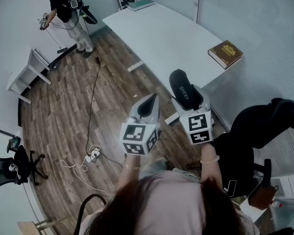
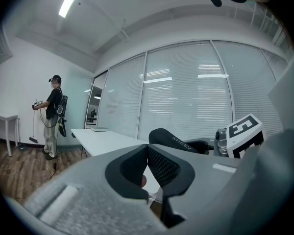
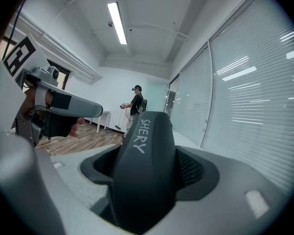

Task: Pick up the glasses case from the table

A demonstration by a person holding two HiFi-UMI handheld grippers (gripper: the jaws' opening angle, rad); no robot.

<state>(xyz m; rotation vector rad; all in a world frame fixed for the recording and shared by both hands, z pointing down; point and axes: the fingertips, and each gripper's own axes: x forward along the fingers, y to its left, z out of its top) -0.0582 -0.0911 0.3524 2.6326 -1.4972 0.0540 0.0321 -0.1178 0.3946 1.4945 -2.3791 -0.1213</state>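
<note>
Right hand-held gripper (image 1: 190,101): its jaws are clamped on the glasses case (image 1: 182,88), one pad against each long side, as the right gripper view shows.
Left hand-held gripper (image 2: 147,161): its pads are pressed together with nothing between them. It hangs just beside the right one, on your left.
Where the case is: in your right grip, held out in front of you near the near corner of the white table (image 1: 161,38). It looks to be up off the table rather than resting on it.
Long axis: the case lies lengthwise along the jaws and its free end juts out past the tips, away from you. The white lettering runs along that length.
Relation for the next move: the case lies straight ahead of the right jaws and is already in them, so the right hand is the one on it. The left is near but has no part in the grip. From here, I judge that you only need to keep the clamp firm.
Hidden: the near end of the case is buried between the pads. No view shows its underside or a gap to the table, so the lift is a judgement.
Elsewhere: a brown book (image 1: 225,54) lies well apart on the table, and a person (image 1: 63,11) stands across the wooden floor (image 1: 73,106).
</note>
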